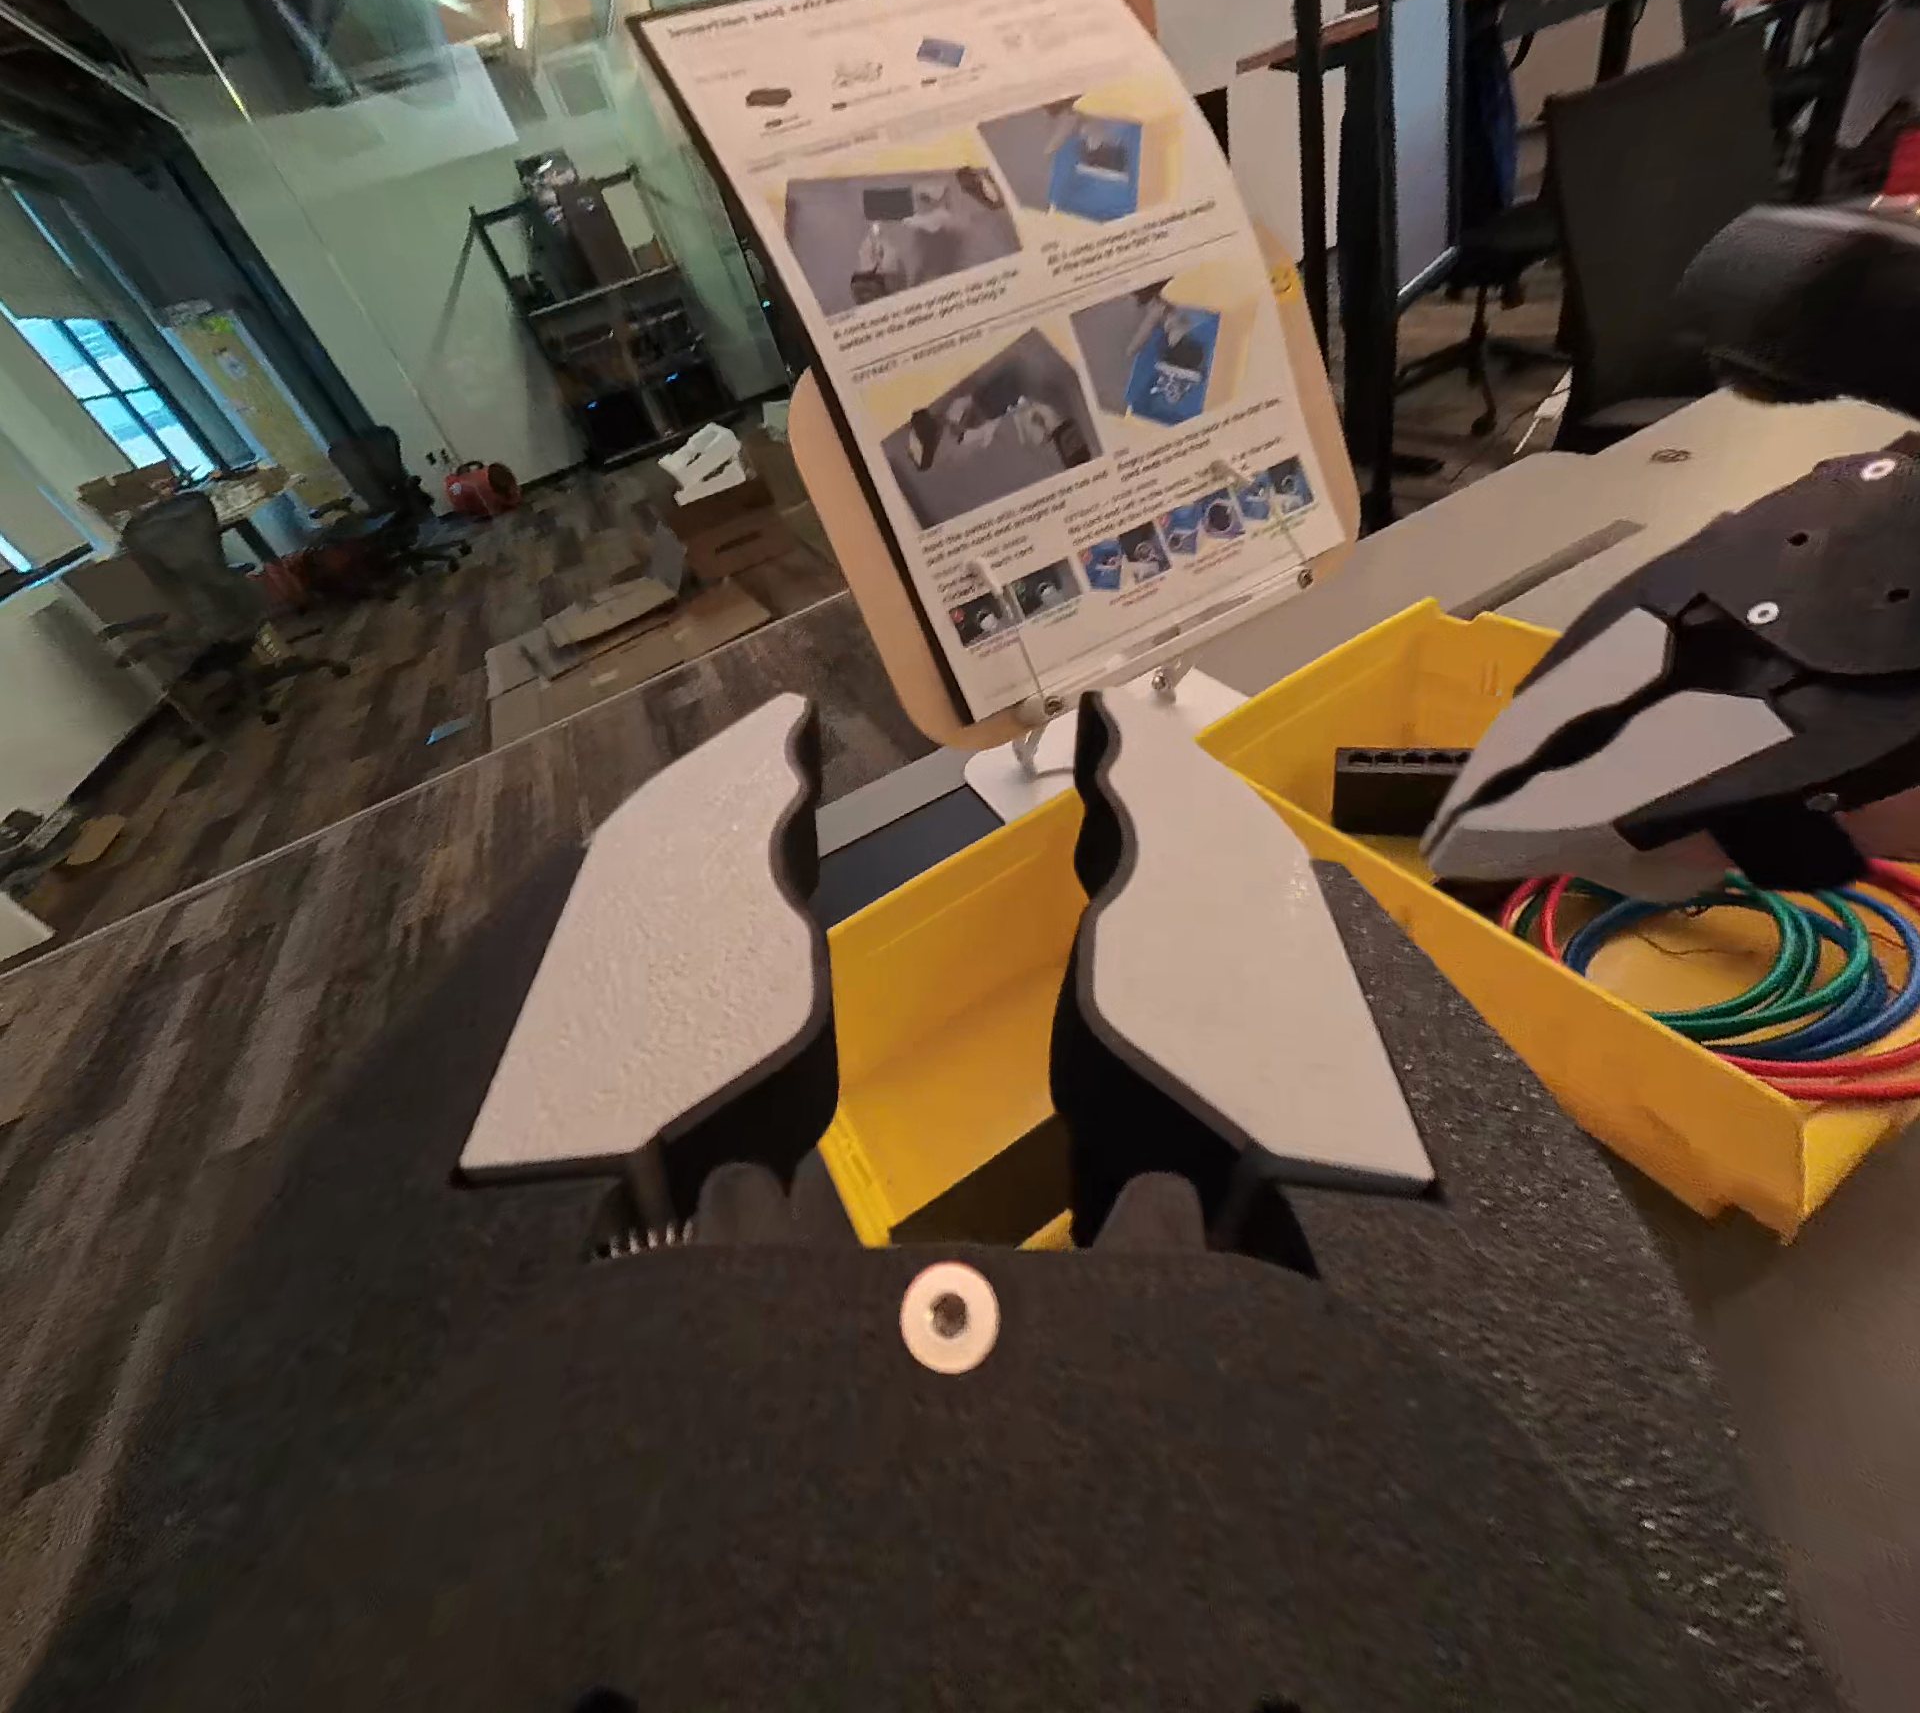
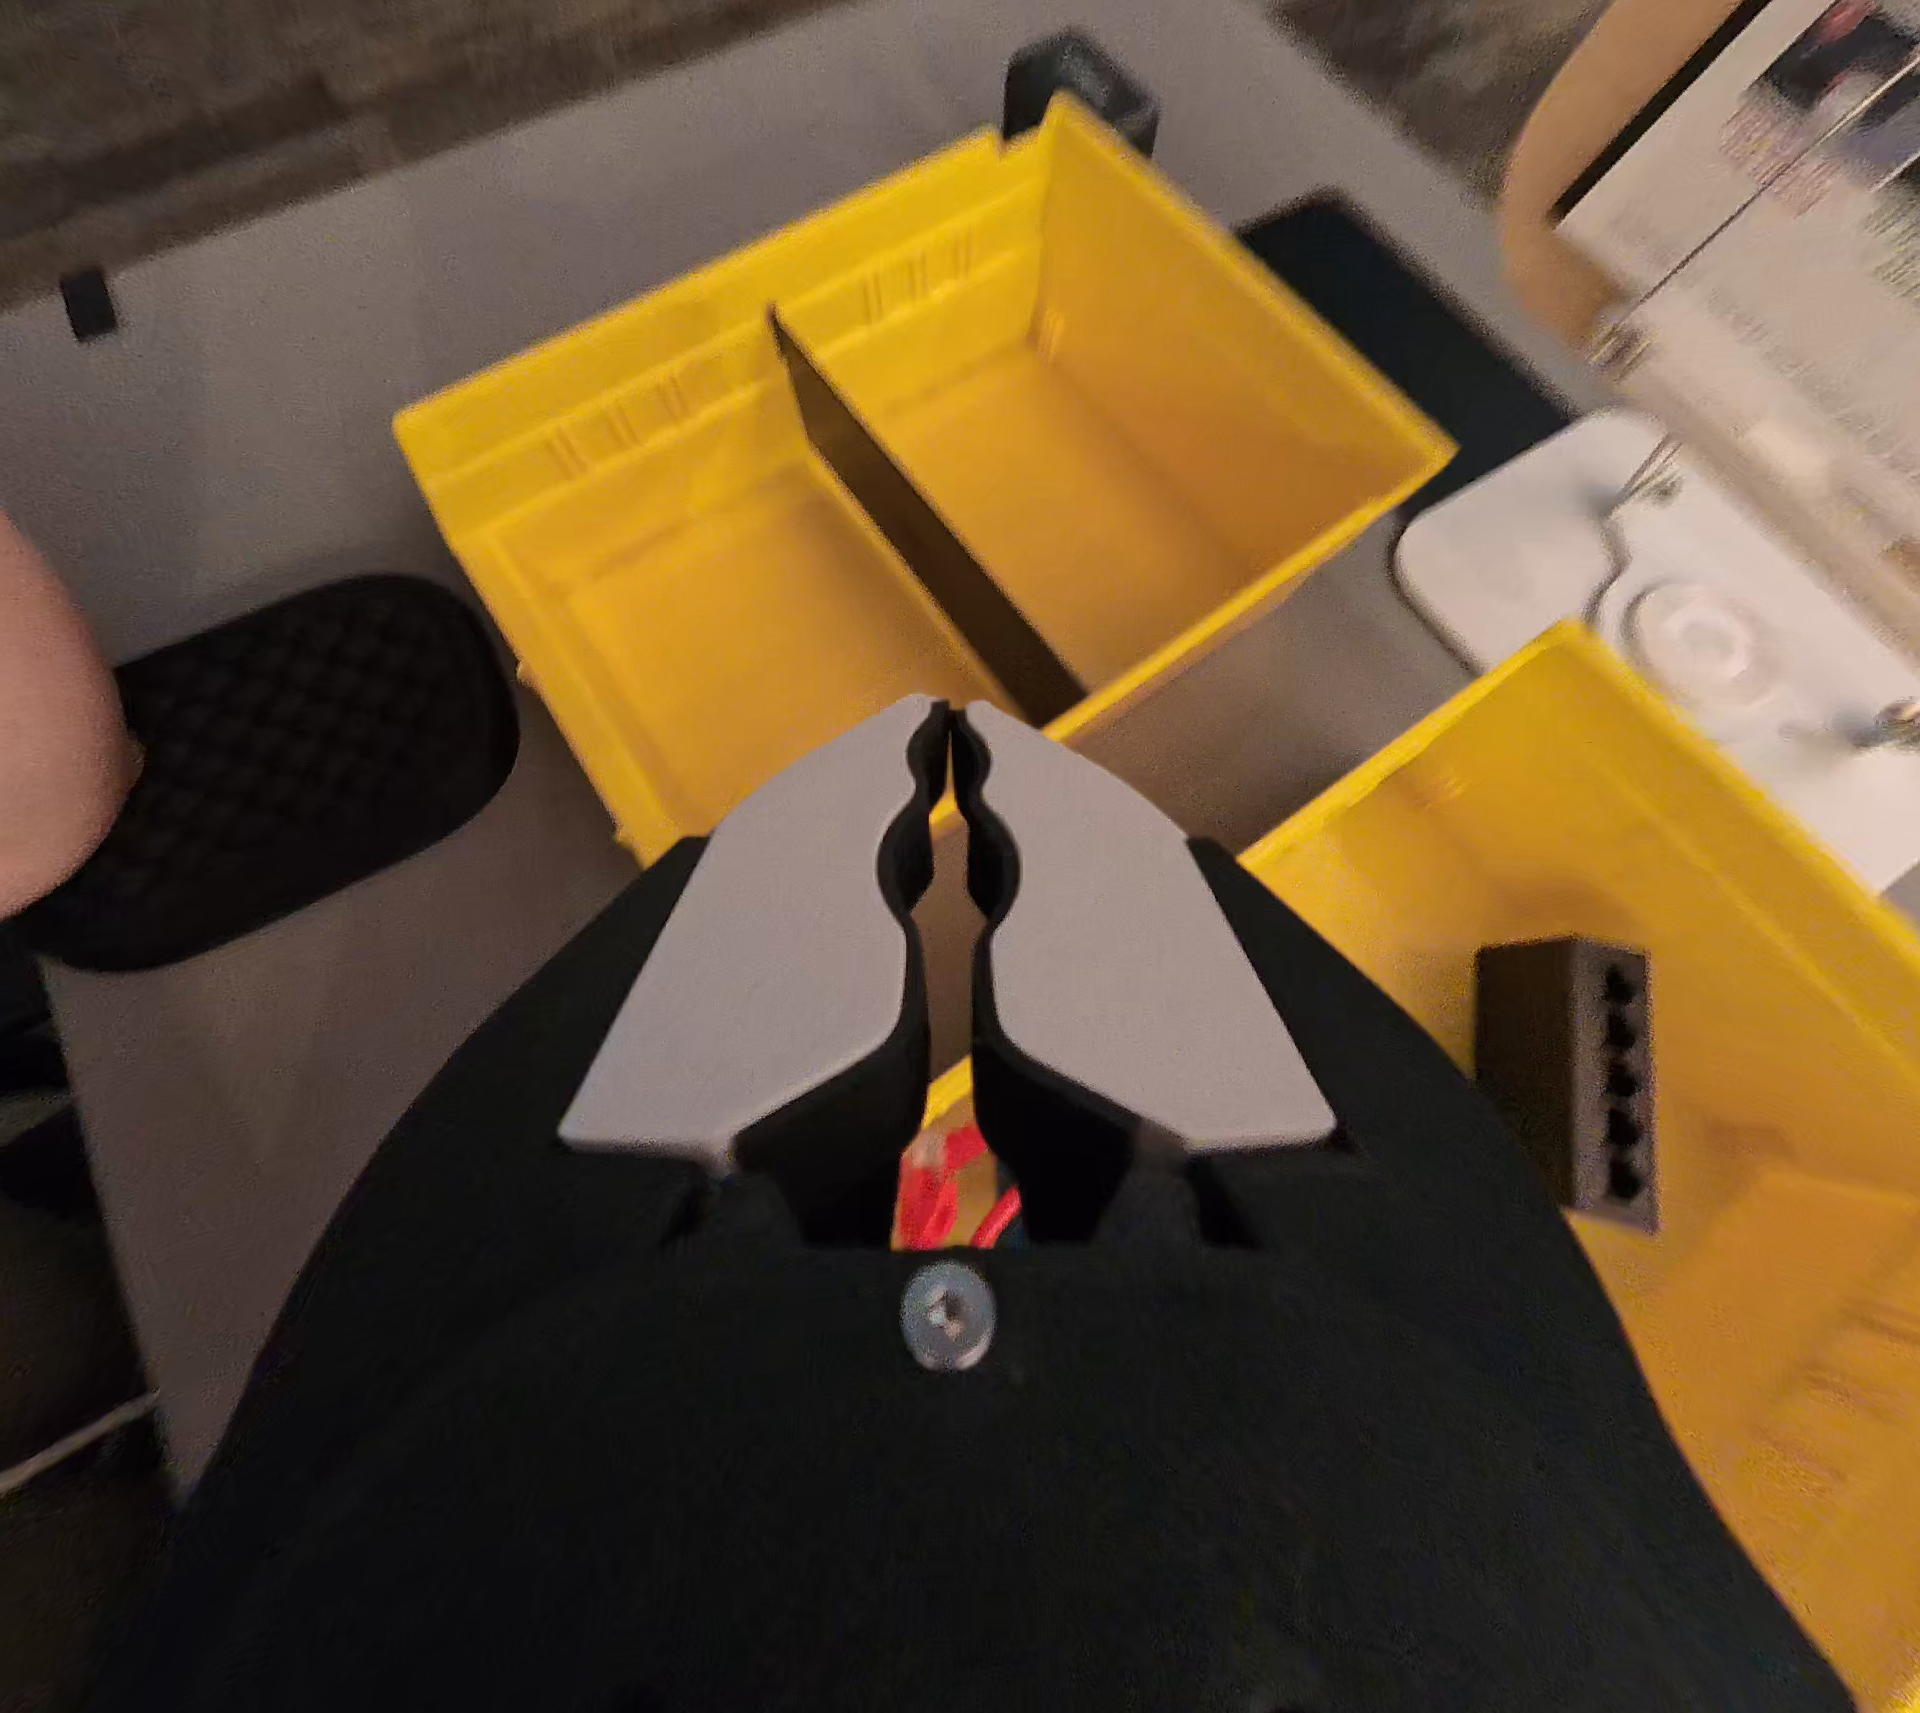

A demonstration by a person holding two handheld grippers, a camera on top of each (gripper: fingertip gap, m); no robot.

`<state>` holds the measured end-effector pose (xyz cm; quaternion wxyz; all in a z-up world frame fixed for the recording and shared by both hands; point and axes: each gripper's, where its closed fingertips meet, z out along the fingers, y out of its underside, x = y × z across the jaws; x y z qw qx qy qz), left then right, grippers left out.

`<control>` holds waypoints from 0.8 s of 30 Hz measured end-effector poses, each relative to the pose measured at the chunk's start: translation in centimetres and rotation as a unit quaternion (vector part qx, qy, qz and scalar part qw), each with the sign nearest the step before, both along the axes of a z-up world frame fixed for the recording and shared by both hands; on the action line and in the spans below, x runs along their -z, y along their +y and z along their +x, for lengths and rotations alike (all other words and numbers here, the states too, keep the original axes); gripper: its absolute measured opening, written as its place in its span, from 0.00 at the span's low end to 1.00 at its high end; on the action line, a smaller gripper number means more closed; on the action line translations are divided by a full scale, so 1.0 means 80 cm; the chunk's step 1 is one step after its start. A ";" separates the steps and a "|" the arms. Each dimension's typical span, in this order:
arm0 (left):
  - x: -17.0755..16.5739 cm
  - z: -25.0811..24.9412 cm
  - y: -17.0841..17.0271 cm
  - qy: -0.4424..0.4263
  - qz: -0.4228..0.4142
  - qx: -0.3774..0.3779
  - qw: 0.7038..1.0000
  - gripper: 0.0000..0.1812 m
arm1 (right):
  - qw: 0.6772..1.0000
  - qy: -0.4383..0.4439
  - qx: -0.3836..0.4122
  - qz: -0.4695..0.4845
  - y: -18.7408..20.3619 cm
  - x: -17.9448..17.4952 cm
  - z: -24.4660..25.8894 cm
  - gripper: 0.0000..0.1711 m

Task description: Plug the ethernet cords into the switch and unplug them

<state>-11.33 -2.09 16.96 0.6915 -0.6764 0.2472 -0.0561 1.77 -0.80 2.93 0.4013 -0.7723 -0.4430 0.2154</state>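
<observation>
The black switch point(image 1: 1392, 785) stands in a yellow bin point(image 1: 1610, 1092), ports showing. It also shows in the right wrist view point(image 2: 1569, 1071). Coiled red, green and blue ethernet cords point(image 1: 1766, 967) lie in the same bin; a red cord end point(image 2: 935, 1185) shows under my right gripper. My left gripper point(image 1: 945, 718) is open and empty, above a second yellow bin point(image 1: 935, 988). My right gripper point(image 2: 951, 718) is shut, with nothing visible between its tips. In the left wrist view my right gripper point(image 1: 1455, 842) hovers over the cords, just in front of the switch.
The second bin point(image 2: 1143, 313) has a black divider point(image 2: 914, 520) and both its halves look bare. An instruction sheet on a stand point(image 1: 1039, 313) rises behind the bins, on a white base point(image 2: 1507, 541). A person's arm point(image 2: 42, 707) and a black textured part point(image 2: 291, 749) are at left. The gap from one gripper's tips to the other's is roughly 20 cm. The white base point(image 2: 1507, 541) is about 35 cm from my right fingertips and 45 cm from my left.
</observation>
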 end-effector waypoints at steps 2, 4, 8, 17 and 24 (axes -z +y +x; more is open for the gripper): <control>0.002 -0.011 0.003 0.000 -0.006 -0.020 1.000 0.25 | 0.997 -0.054 0.007 -0.053 -0.012 0.026 0.004 0.01; 0.007 -0.016 0.007 0.015 -0.010 -0.035 0.999 0.25 | 0.993 -0.076 0.023 -0.088 -0.020 0.043 0.009 0.03; 0.016 -0.010 0.007 0.034 -0.025 -0.022 0.999 0.26 | 0.984 -0.034 0.059 -0.163 -0.024 0.060 -0.001 0.14; 0.007 -0.010 -0.005 0.014 -0.018 0.003 1.000 0.25 | 0.962 -0.091 0.123 -0.226 -0.019 0.101 -0.016 0.20; -0.002 -0.019 -0.013 -0.002 -0.009 0.006 1.000 0.25 | 0.950 -0.135 0.174 -0.223 -0.009 0.104 -0.010 0.22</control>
